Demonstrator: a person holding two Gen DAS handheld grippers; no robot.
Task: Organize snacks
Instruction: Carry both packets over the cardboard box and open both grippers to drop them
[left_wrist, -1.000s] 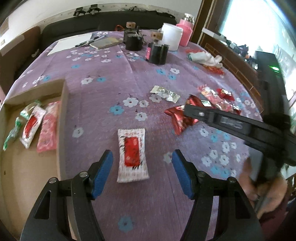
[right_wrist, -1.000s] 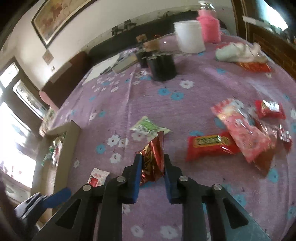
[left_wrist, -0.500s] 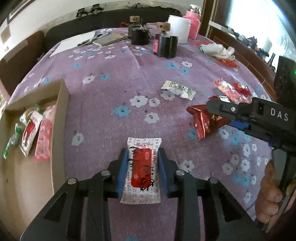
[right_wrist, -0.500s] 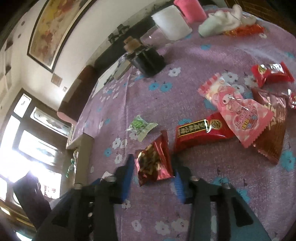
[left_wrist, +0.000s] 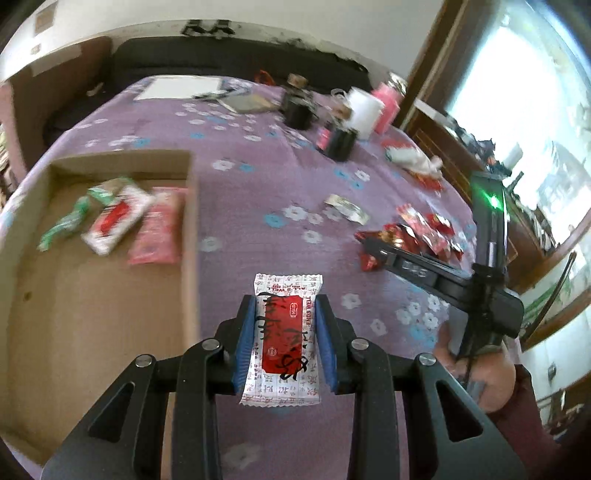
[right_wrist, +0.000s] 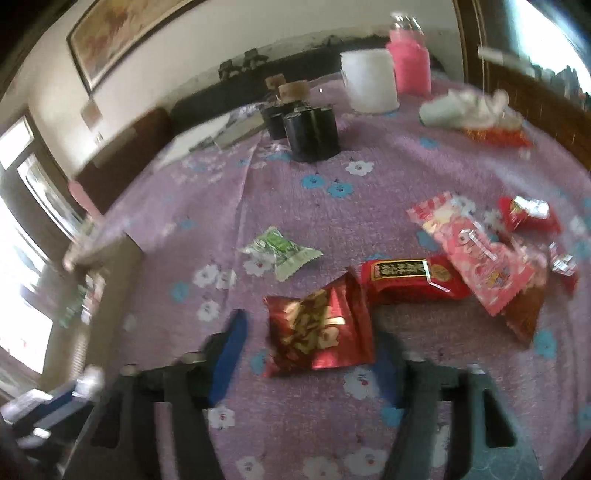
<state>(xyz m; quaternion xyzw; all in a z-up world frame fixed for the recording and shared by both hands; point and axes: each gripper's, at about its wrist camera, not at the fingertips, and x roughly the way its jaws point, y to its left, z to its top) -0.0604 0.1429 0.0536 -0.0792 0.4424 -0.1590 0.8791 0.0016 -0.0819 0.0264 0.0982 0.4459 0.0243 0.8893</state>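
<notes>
- The left hand-held gripper (left_wrist: 284, 339) is clamped on a white-and-red snack packet (left_wrist: 282, 332), held above the purple counter (left_wrist: 258, 192) just right of the cardboard box (left_wrist: 190, 236).
- To do it well, I judge: carry the packet clear over the box wall before letting go.
- The right hand-held gripper (right_wrist: 310, 354) has just been closing; its jaws stand apart, not pressing the red foil pouch (right_wrist: 319, 330) lying between them.
- Four packets lie in the box (blurred, so roughly).
- Farther off: one green sweet (right_wrist: 280, 251) and one red bar (right_wrist: 410, 275).
</notes>
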